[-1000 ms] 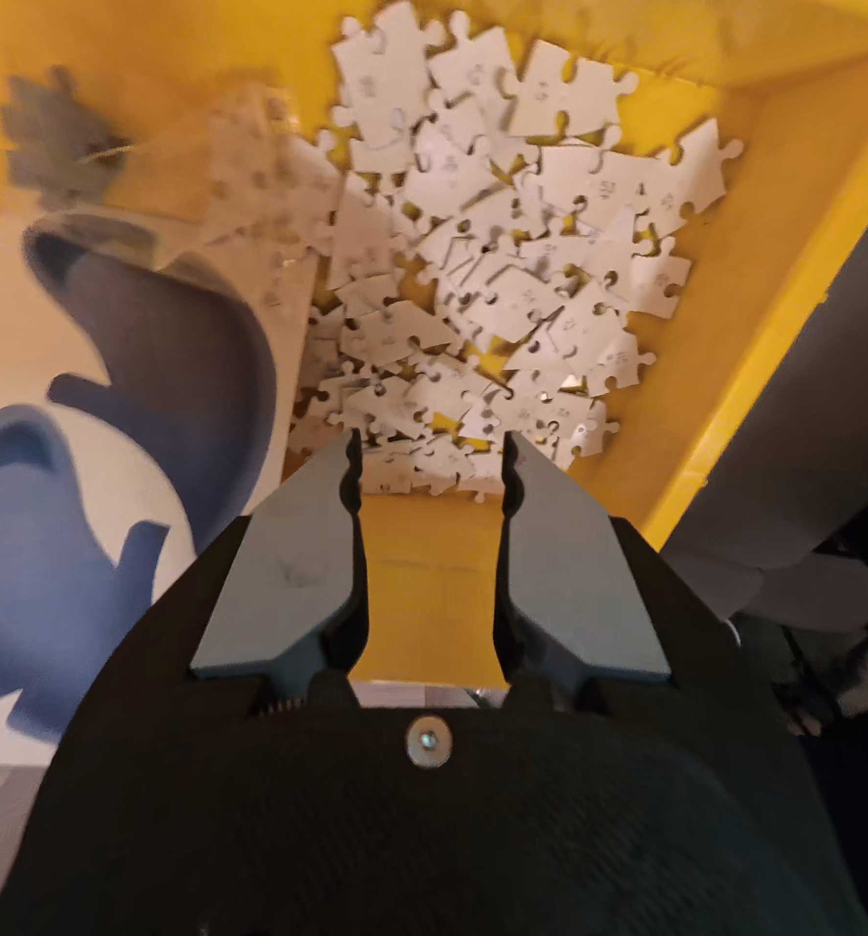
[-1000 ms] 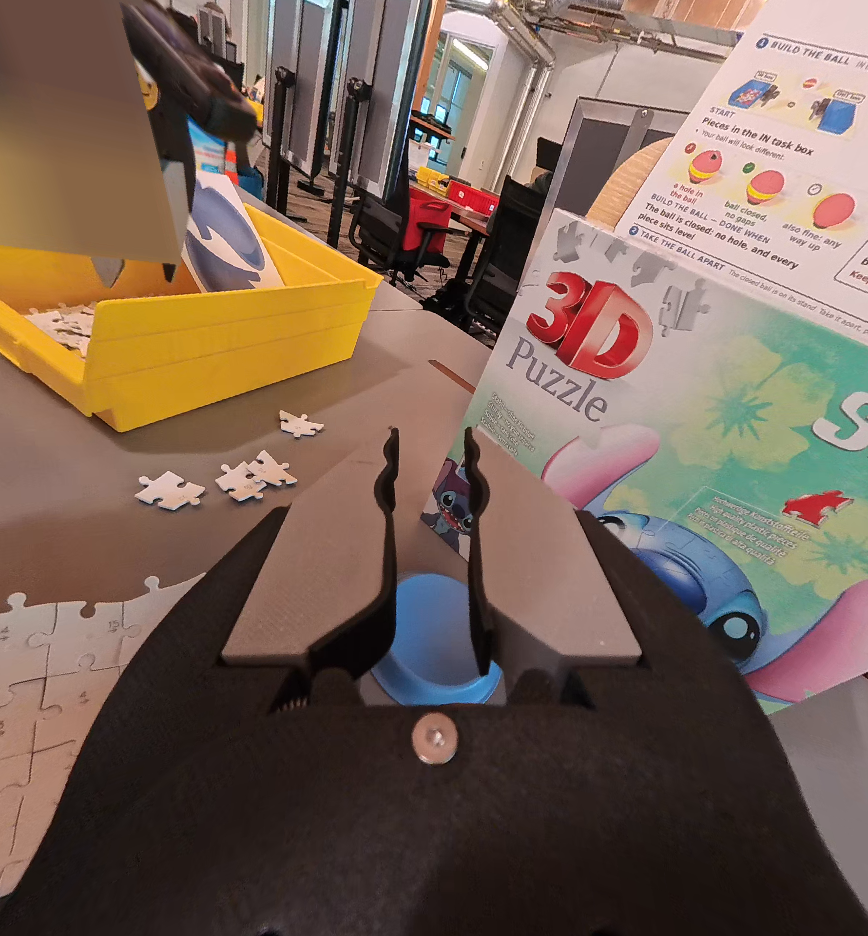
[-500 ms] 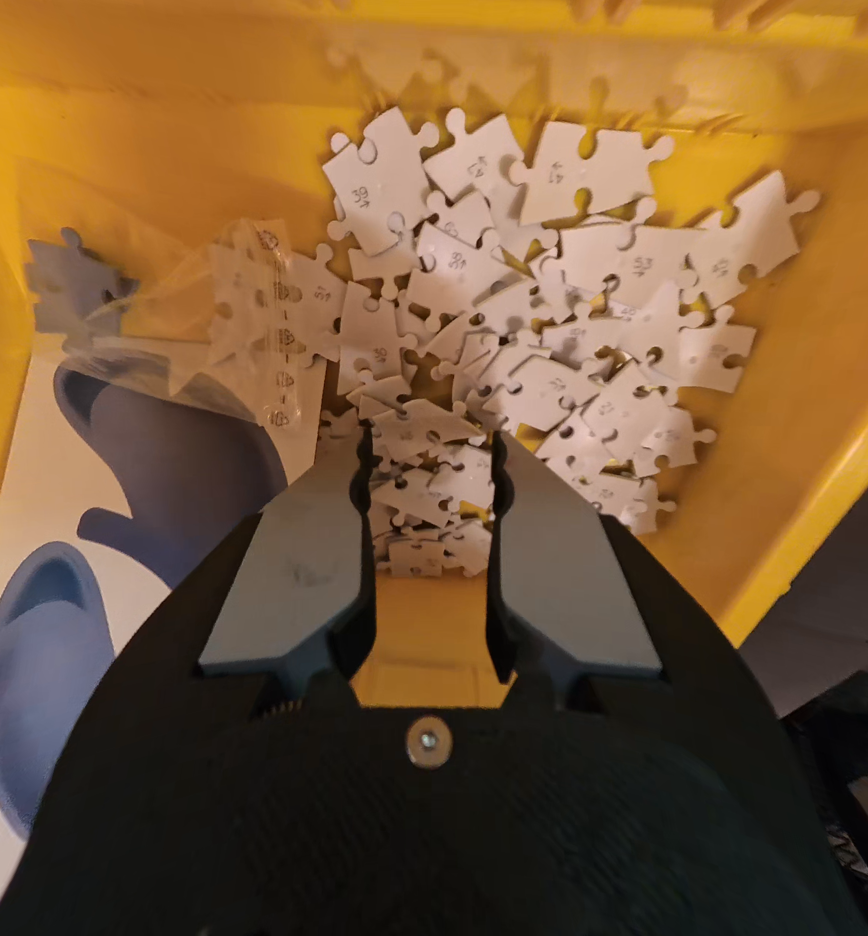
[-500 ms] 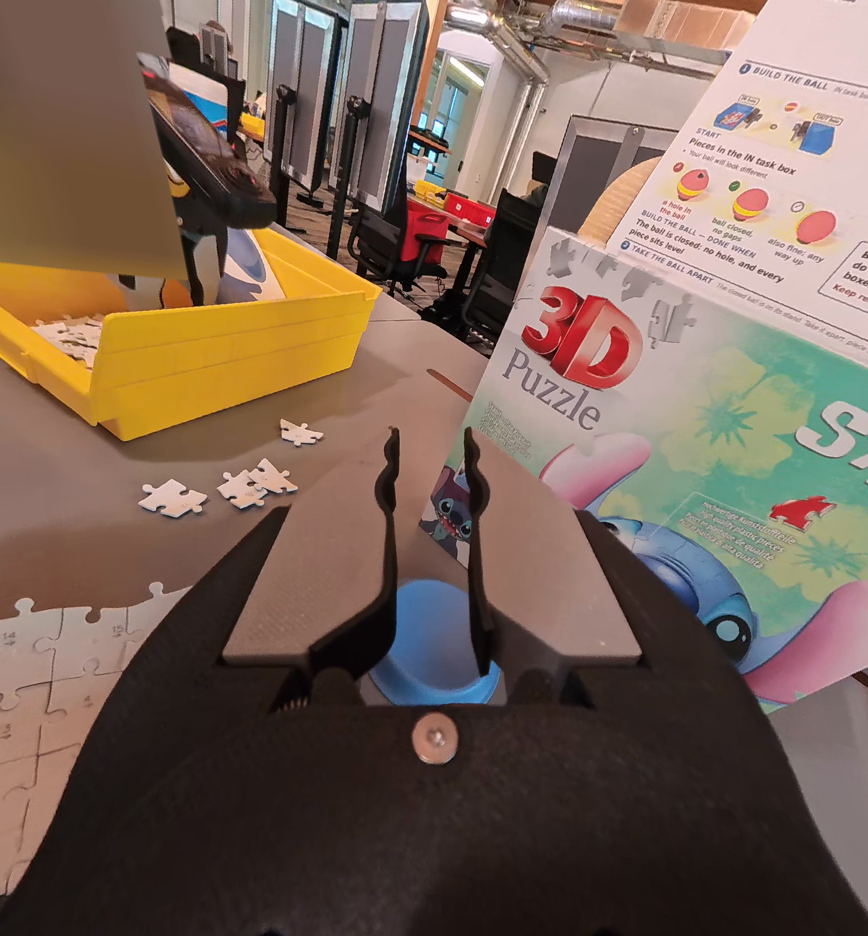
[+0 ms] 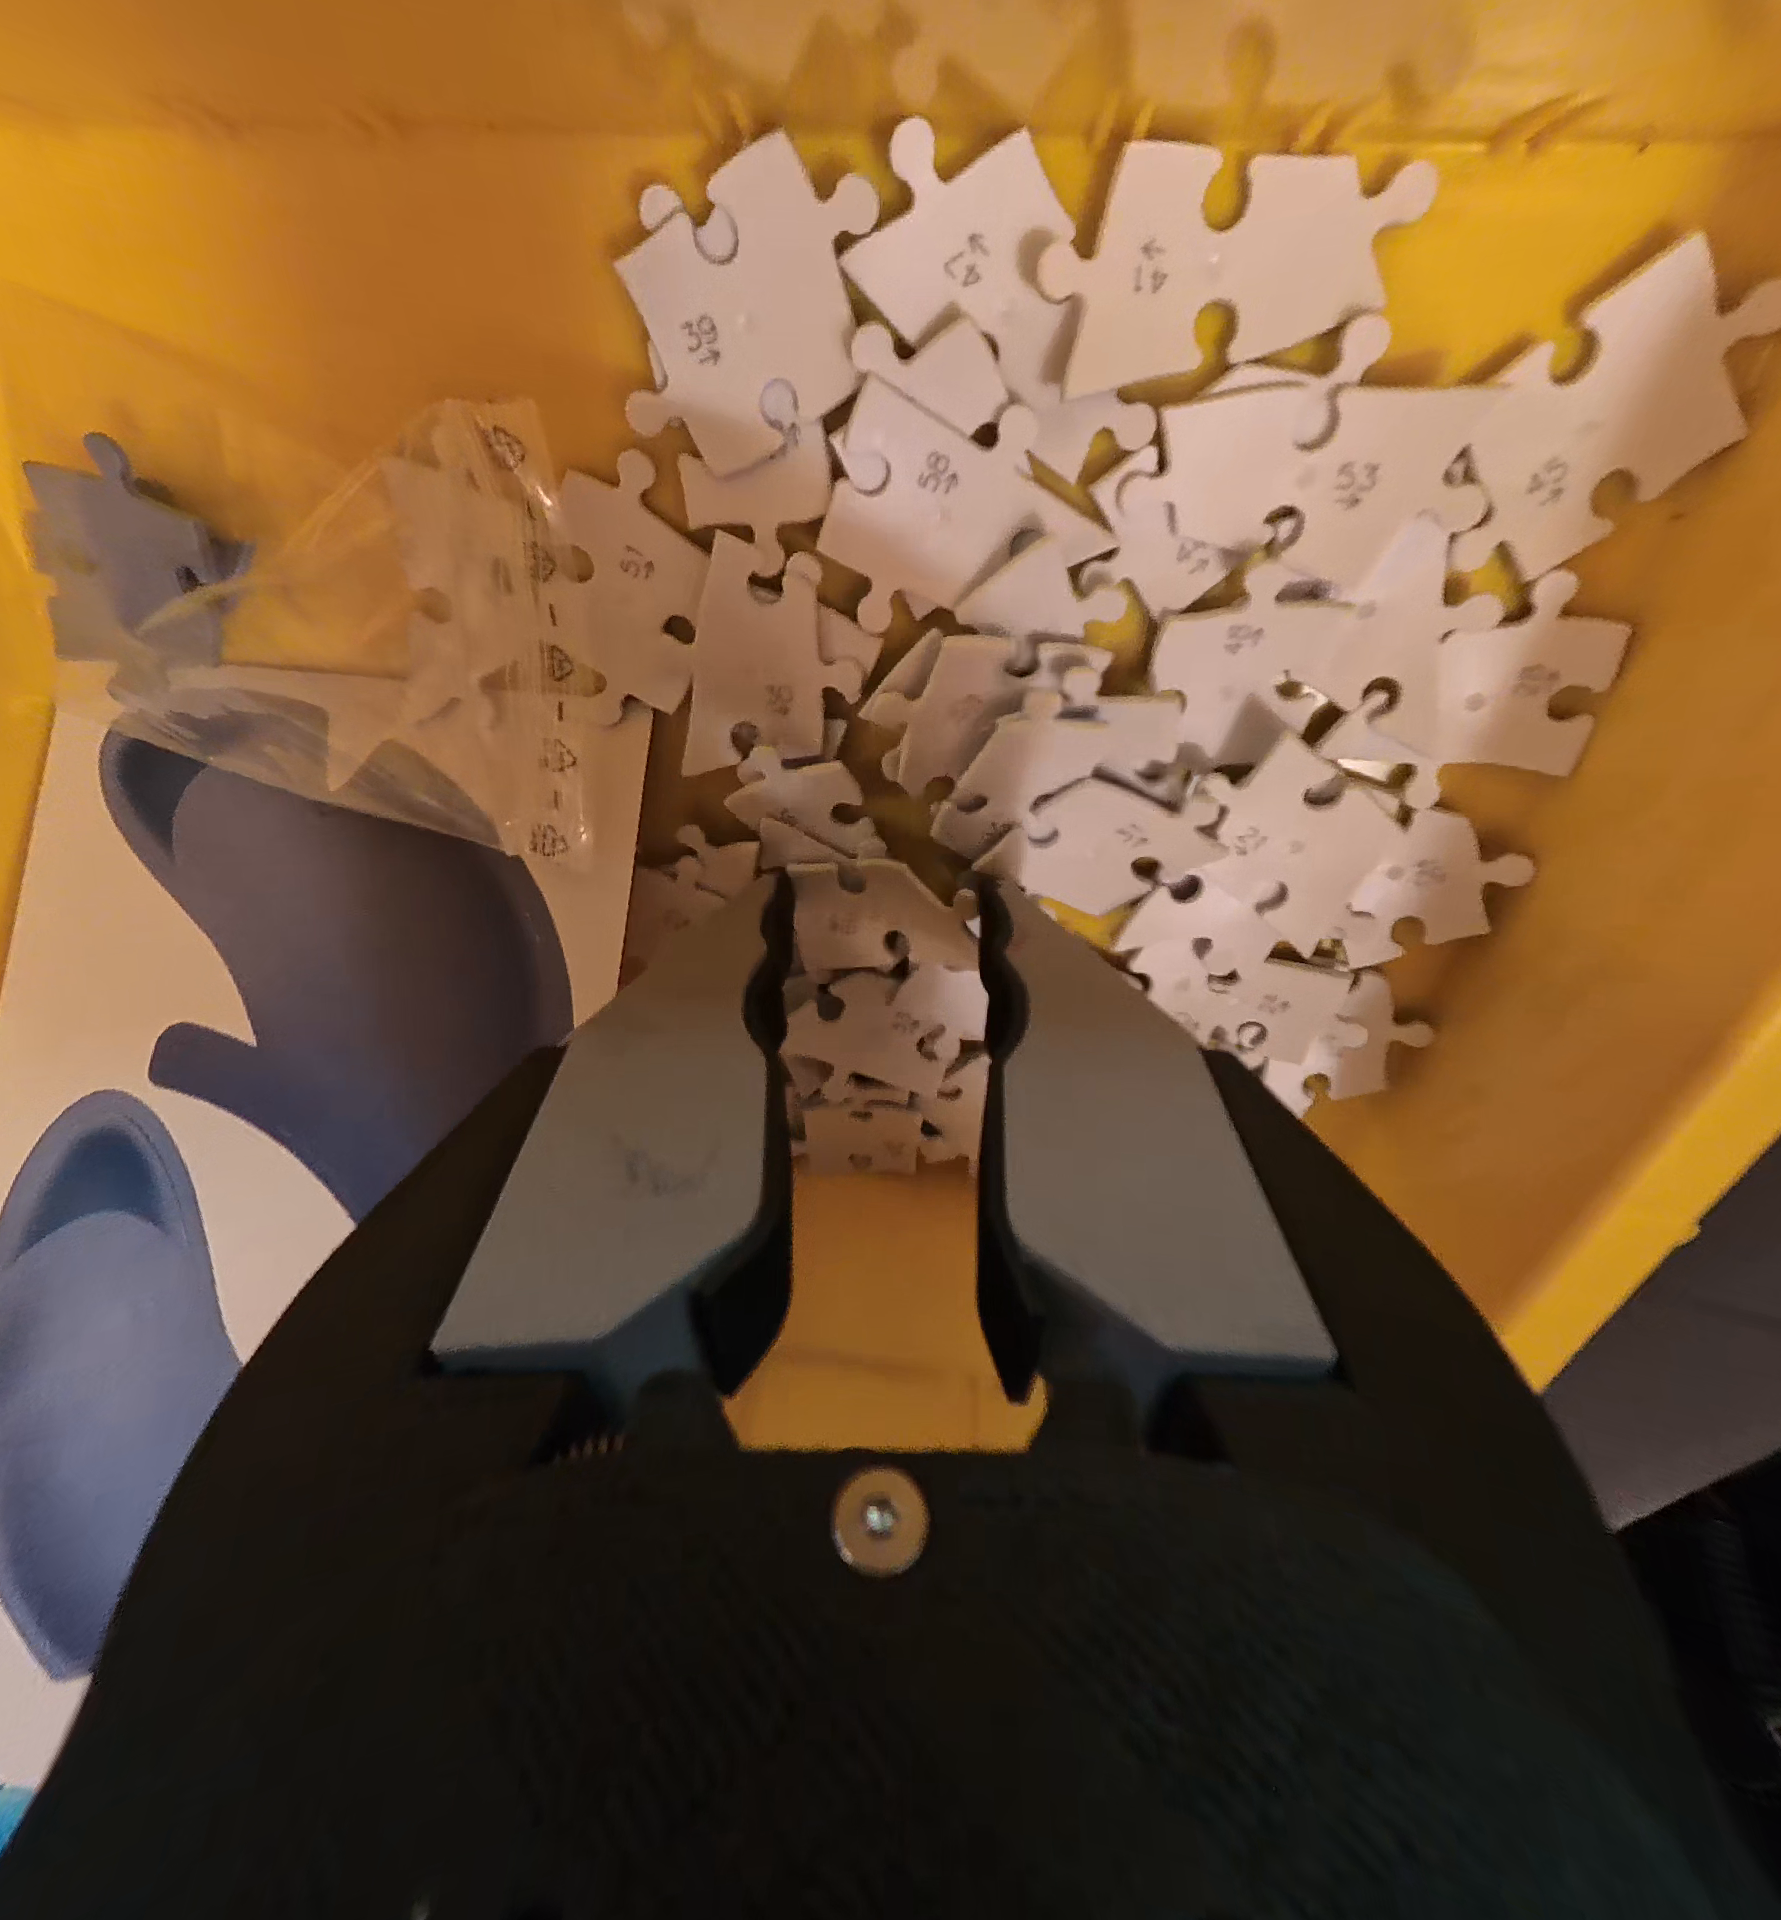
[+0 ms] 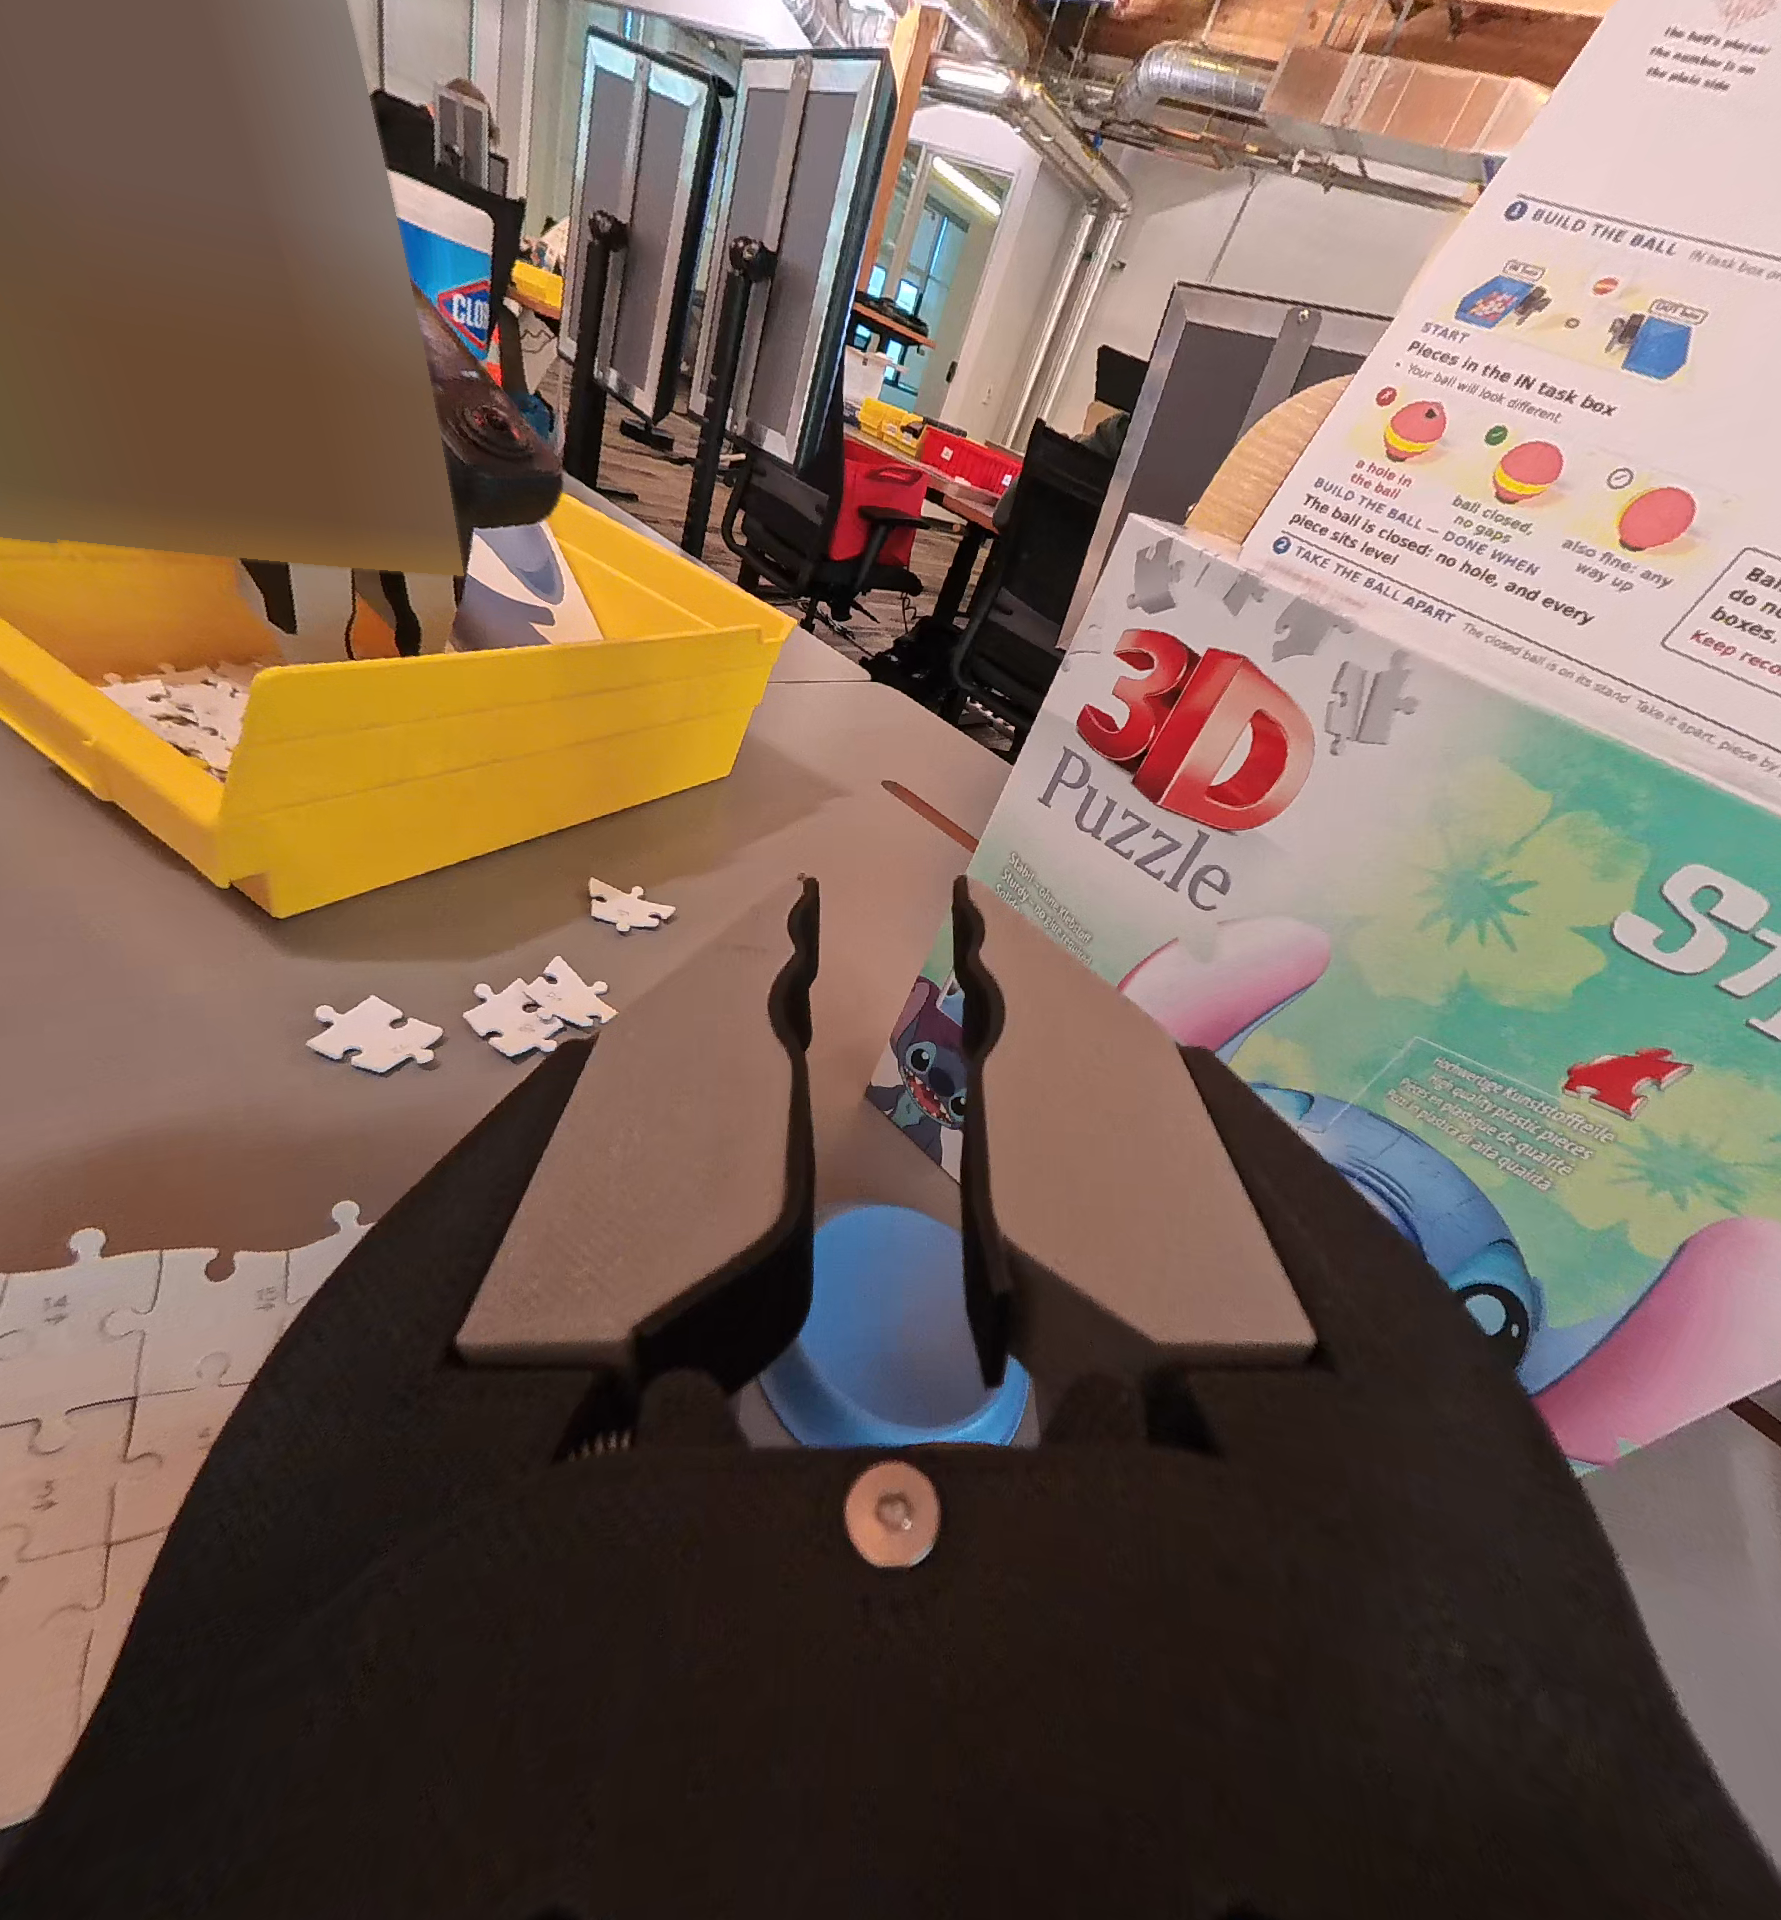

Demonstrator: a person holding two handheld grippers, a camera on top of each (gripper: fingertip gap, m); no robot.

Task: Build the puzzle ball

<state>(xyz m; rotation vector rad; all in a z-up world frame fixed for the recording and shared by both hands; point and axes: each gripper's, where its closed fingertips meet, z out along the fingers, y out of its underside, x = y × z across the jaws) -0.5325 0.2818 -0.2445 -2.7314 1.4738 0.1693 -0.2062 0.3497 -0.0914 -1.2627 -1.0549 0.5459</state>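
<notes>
Left gripper [image 5: 881, 904] drops deeper into yellow bin [image 5: 1488, 1143]; tips now over puzzle pieces [image 5: 969, 644], gap narrower.

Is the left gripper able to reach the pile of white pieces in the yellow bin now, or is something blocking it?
Probably yes. The left gripper is open inside the yellow bin, its tips at the near edge of the pile of white pieces. The clear plastic bag lies off to one side.

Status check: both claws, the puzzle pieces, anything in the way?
Left claw open, tips at the piece pile in the yellow bin. Right claw open, empty, above the blue stand. Plastic bag left of the pile, clear of the tips.
</notes>
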